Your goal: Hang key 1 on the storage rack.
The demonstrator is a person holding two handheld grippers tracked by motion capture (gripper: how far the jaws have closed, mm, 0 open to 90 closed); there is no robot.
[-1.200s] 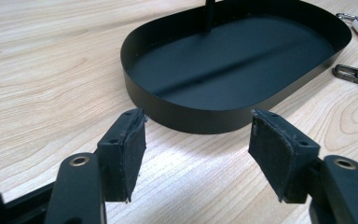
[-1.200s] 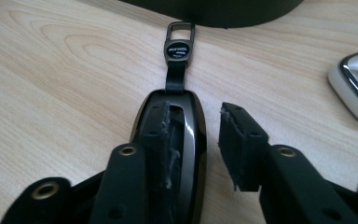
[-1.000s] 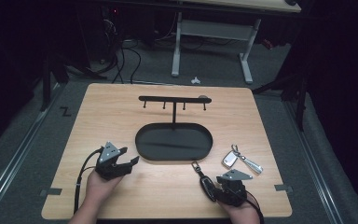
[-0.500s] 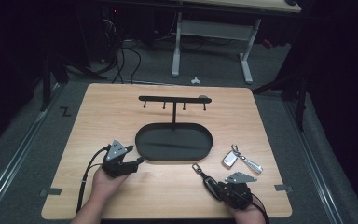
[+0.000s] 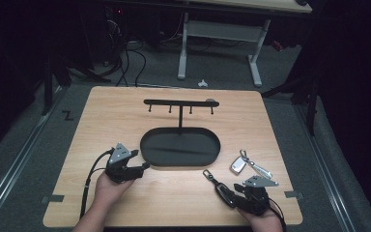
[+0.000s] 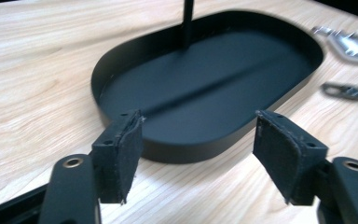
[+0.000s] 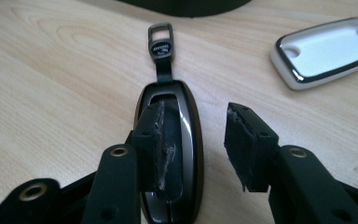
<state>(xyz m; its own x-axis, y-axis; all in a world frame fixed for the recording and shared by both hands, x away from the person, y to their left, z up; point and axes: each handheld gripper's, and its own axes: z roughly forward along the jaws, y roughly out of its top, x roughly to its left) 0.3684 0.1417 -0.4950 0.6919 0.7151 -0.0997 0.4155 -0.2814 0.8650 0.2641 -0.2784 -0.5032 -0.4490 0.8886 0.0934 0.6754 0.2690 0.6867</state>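
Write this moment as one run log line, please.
right tool: opening, jaws astride black key fob, no grip | left tool: open beside black tray | silver key fob: on table

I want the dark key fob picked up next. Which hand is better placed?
Right. The right gripper sits over the dark key fob, jaws apart. The left gripper faces the black tray.

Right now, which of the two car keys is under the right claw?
The dark key fob with the short strap and metal loop lies under the open right claw. The silver fob lies apart, farther off, with a ring attached.
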